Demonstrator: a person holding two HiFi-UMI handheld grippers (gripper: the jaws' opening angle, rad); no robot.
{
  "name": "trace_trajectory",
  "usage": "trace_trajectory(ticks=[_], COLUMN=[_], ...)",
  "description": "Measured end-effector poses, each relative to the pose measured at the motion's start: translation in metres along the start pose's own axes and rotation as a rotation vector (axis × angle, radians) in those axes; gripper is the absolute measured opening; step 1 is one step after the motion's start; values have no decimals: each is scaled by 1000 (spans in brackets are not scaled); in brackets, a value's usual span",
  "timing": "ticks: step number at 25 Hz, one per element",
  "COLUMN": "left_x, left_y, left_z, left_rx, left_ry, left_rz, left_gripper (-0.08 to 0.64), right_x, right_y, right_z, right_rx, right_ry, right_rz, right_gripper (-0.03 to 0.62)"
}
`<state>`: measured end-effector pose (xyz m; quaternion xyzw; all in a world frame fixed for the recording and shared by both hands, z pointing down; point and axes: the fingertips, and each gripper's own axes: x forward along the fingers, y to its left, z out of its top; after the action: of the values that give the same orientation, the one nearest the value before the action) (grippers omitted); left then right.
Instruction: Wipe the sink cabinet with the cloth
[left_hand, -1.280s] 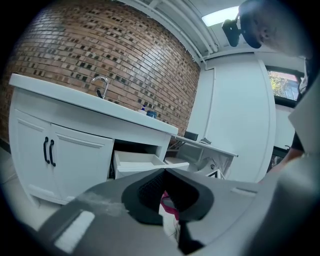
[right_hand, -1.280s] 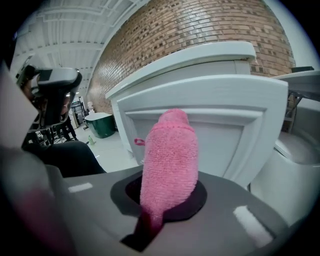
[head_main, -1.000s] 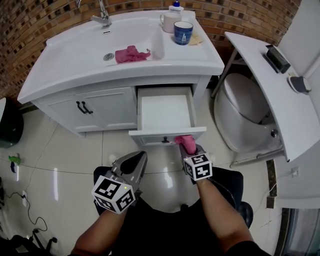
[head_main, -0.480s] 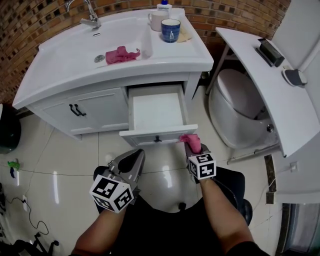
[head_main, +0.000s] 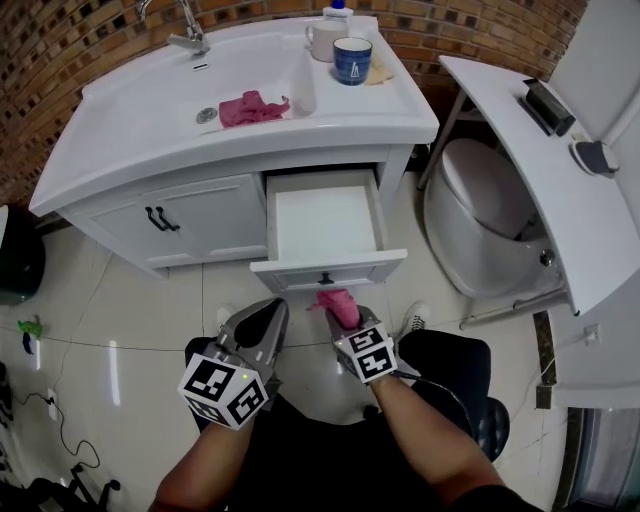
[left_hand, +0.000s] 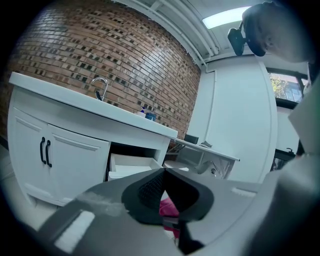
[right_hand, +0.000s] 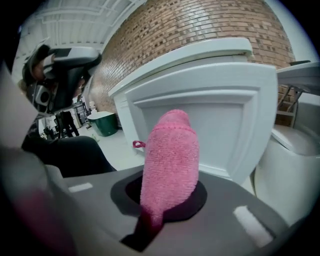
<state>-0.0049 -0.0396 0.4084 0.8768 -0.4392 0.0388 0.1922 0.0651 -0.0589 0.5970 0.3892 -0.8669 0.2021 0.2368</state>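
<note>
Bathroom sink cabinet (head_main: 205, 216), drawer (head_main: 326, 224) open.
Right gripper (head_main: 343, 314) clamps pink cloth (head_main: 337, 302) just beside drawer's front edge; left gripper (head_main: 270, 312) jaws together, empty.

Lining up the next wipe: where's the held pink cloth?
Head view, centre: the pink cloth is clamped in the right gripper, in front of the open drawer, near its handle.

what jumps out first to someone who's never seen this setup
The bright pink cloth clamped in the right gripper stands out most, held low in front of the open drawer of the white sink cabinet. A second pink cloth lies in the basin above. The left gripper hangs shut and empty beside the right one.
</note>
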Motion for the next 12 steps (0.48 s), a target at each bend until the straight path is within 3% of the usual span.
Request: trace_trajectory(ticks=[5,12], left_x=[-17,-40], left_y=[13,31], left_z=[-1,-2], left_rx=[7,10], left_ry=[7,16], left_rz=[25,65], left_gripper=[6,6], right_x=[31,69], right_y=[49,74], right_z=[11,22], right_rx=[-69,-102], right_ry=[15,41], right_rz=[95,148], right_gripper=[34,34])
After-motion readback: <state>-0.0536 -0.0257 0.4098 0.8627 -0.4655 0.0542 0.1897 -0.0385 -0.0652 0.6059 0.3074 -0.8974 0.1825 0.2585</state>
